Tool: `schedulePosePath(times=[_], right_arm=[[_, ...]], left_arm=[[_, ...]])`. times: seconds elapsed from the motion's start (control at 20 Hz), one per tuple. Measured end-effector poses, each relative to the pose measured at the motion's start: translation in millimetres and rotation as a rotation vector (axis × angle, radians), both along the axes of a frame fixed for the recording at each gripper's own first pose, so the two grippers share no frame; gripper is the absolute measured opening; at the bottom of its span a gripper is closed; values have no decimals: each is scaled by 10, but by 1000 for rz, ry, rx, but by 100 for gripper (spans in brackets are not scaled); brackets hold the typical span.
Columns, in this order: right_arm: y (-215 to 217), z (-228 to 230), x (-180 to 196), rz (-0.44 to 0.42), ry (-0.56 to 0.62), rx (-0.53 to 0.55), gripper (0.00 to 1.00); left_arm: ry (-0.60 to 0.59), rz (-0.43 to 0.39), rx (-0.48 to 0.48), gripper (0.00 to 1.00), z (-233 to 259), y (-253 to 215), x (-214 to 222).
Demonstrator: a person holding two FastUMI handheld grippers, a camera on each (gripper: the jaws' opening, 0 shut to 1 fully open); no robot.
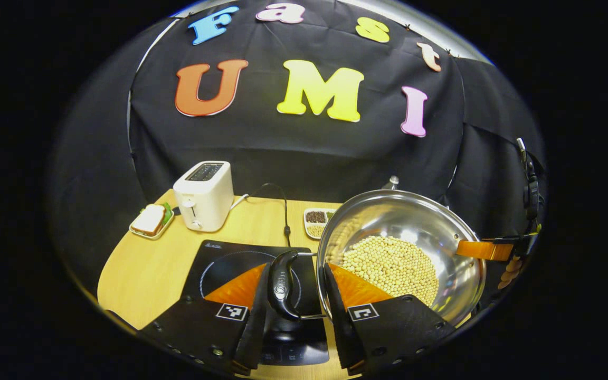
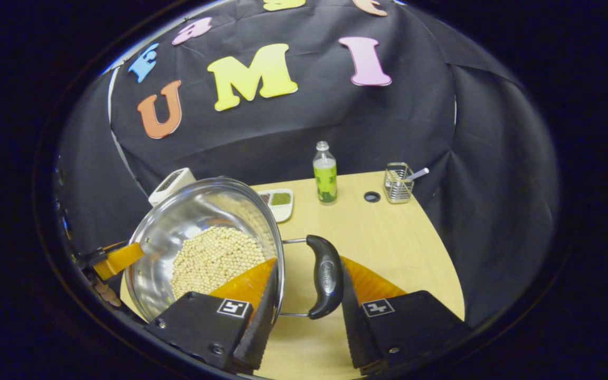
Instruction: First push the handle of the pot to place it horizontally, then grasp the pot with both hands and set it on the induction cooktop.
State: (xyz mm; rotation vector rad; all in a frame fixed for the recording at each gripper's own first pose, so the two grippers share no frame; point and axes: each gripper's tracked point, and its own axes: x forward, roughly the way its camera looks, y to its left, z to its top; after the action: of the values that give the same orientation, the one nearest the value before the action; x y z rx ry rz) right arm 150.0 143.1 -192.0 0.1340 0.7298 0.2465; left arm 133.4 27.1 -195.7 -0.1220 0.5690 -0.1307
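**potwatcher:** ok so what's going on up close in the left gripper view?

**beanguy:** The left gripper is sitting with its fingers spread around the pot's near black handle. One finger is lying outside the handle, the other is tucked between the handle and the pot wall. I'm not seeing both fingers pressing on the handle, there's a gap on at least one side.

**potwatcher:** and the other side?

**beanguy:** Same deal in the right gripper view. The right gripper is straddling the other black handle, one finger running along the pot rim, the other just beside the handle's outer face. Looks apart, not clamped.

**potwatcher:** where's the pot itself sitting?

**beanguy:** It's a shiny steel pot holding a heap of pale beans, tilting a bit in both views. In the left gripper view it's showing just right of the black induction cooktop, which is lying right under the left gripper. Can't tell if the pot is resting on the wooden table or lifted.

**potwatcher:** further back?

**beanguy:** A small divided dish behind the pot, a white toaster and a sandwich plate at the back left. In the right gripper view, a green-labelled bottle and a wire holder are standing near the far edge.
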Motion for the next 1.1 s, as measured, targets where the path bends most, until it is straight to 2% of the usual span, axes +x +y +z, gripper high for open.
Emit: schedulePosePath(times=[0.25,0.4,0.45,0.9,1.1], right_arm=[[543,188,63,63,-26,6,63],[864,170,119,96,-17,16,64],[964,154,135,107,-17,15,61],[1817,-234,258,182,2,39,63],[2052,-410,357,168,-9,52,63]], left_arm=[[-27,74,12,54,201,524,-10],[-20,119,6,54,130,813,-17],[-14,131,7,54,112,909,-8],[14,245,77,54,-115,1662,63],[29,258,70,54,-263,1811,147]])
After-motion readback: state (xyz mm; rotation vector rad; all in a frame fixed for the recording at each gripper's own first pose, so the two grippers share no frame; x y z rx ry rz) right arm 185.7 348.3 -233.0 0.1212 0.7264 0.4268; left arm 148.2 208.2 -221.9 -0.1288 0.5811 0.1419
